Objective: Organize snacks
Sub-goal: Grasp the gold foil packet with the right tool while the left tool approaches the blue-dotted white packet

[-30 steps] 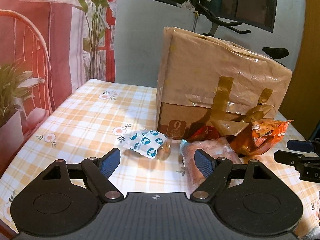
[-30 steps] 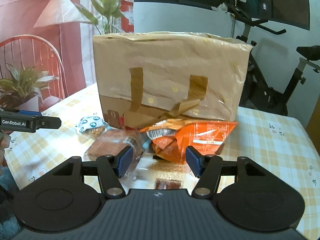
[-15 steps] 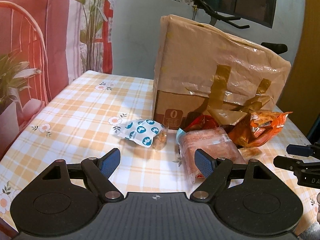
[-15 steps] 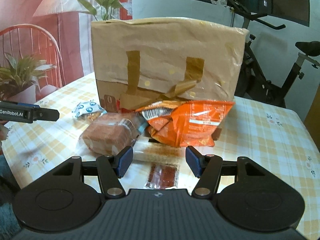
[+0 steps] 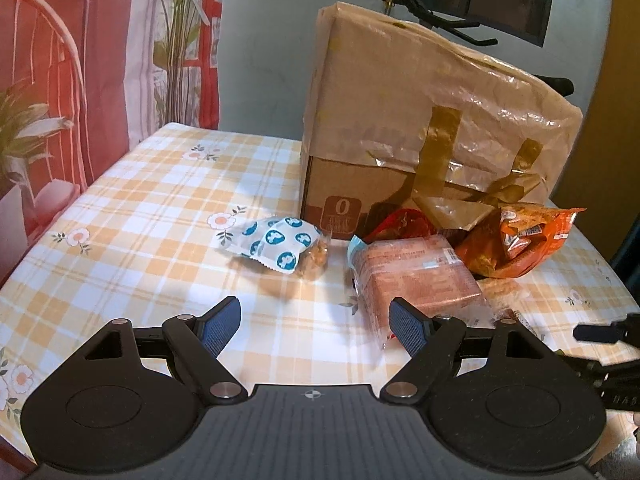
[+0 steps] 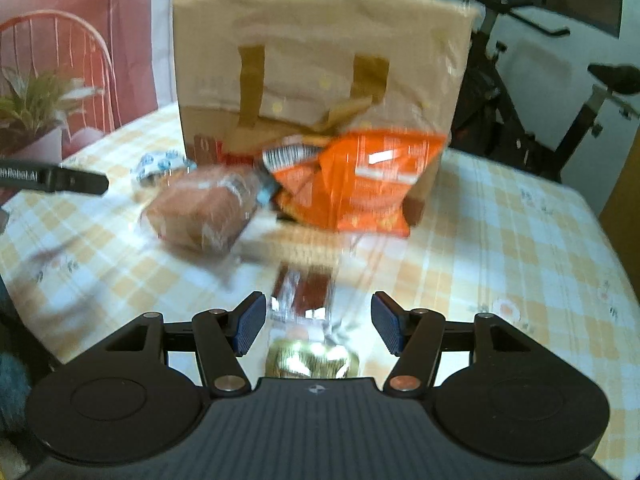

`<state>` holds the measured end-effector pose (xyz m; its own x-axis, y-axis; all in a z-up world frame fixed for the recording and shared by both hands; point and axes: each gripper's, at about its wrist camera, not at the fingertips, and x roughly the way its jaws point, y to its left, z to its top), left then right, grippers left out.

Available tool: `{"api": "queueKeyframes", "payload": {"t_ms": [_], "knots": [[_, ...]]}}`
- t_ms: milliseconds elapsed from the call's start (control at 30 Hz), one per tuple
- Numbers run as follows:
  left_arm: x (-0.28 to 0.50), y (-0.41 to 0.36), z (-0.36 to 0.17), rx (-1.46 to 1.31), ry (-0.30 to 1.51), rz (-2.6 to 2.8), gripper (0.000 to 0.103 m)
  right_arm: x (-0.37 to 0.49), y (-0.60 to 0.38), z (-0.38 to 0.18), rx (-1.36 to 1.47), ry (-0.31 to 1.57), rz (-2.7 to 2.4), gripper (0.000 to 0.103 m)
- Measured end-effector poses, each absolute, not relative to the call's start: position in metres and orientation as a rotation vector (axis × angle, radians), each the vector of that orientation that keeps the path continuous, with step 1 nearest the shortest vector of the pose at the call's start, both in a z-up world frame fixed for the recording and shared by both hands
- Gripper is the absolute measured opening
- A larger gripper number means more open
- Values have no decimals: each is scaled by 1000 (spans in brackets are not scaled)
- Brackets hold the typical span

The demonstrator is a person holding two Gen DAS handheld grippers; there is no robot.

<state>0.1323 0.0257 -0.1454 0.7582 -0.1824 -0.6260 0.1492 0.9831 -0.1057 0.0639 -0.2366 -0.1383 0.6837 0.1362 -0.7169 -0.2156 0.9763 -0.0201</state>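
Note:
A tall brown paper bag (image 5: pixel 420 128) (image 6: pixel 320 64) stands on the checked table. In front of it lie an orange chip bag (image 5: pixel 516 244) (image 6: pixel 360 184), a wrapped brown loaf (image 5: pixel 416 276) (image 6: pixel 204 212), a white packet with blue dots (image 5: pixel 276 248) (image 6: pixel 160 164) and a red packet (image 5: pixel 400 220). My left gripper (image 5: pixel 316 328) is open and empty, short of the loaf and the dotted packet. My right gripper (image 6: pixel 318 326) is open low over a clear packet of brown bars (image 6: pixel 306 292), which lies between its pads untouched. A gold-wrapped item (image 6: pixel 312 360) shows under it.
The yellow checked tablecloth (image 5: pixel 140 220) is bare at the left and on the right side (image 6: pixel 520 240). An exercise bike (image 6: pixel 560 100) stands behind the table at the right. A red chair (image 5: pixel 48 80) and a potted plant (image 6: pixel 36 104) are at the left.
My right gripper has sunk and tipped toward the table, bringing the clear bar packet and the gold item in between its fingers. The left gripper has hardly moved.

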Motion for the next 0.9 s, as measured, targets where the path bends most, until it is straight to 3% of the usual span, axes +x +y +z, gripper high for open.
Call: {"api": "queueKeyframes", "payload": {"t_ms": [167,267,467,533,567,900], "knots": [[132,26,-146,-52,691,-182,83,57,-233,-143,-132,872,202,62],[133,25,-147,-53,699,-188,83,52,-232,-144,-157,896,187,70],[133,24,-148,-50,700,-193,83,53,-235,-153,-102,968,185,70],[134,25,-148,-52,702,-188,83,51,-234,-153,-96,960,194,67],[134,25,-149,-53,704,-188,83,50,-234,-153,-93,955,207,58],[136,26,-152,-50,713,-184,83,71,-229,-158,-96,894,213,56]]}}
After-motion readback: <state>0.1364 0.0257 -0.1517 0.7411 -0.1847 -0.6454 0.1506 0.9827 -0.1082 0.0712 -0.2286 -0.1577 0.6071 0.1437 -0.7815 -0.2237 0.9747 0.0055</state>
